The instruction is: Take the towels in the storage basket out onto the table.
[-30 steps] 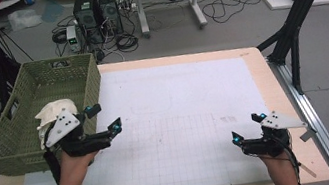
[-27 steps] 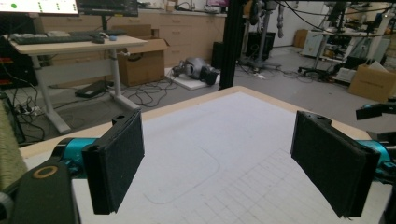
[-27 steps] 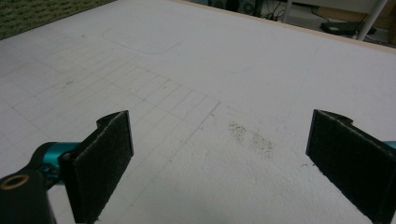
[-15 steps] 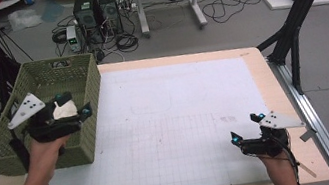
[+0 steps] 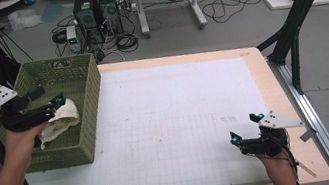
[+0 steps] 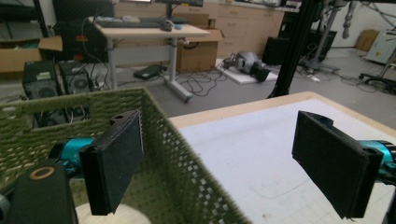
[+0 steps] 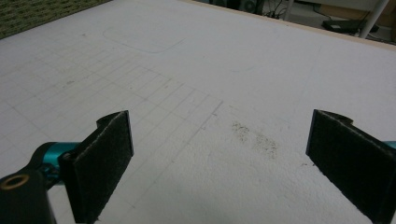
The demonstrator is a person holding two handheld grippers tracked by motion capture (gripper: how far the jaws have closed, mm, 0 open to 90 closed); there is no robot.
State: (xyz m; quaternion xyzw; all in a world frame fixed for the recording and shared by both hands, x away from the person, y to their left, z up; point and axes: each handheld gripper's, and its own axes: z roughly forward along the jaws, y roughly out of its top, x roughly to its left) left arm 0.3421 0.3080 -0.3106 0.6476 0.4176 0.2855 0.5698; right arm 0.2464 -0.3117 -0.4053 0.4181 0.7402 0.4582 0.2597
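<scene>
A crumpled white cloth [image 5: 60, 121] lies in the green basket [image 5: 88, 128], just under the left gripper [image 5: 47, 99], whose jaws gape wide. The basket wall rises between them. Far across the desk [image 5: 180, 110], the right gripper [image 5: 245, 128] is wide too

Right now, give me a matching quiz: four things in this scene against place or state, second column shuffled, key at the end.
Column one:
1. left tool
2. right tool
3. white cloth
4. green basket

Column two:
A. lies inside the basket
B. open, over the white mat near the table's near right corner
C. stands at the table's left edge
D. open, above the basket beside its right wall

Pairs: 1-D, 2-B, 3-A, 4-C
</scene>
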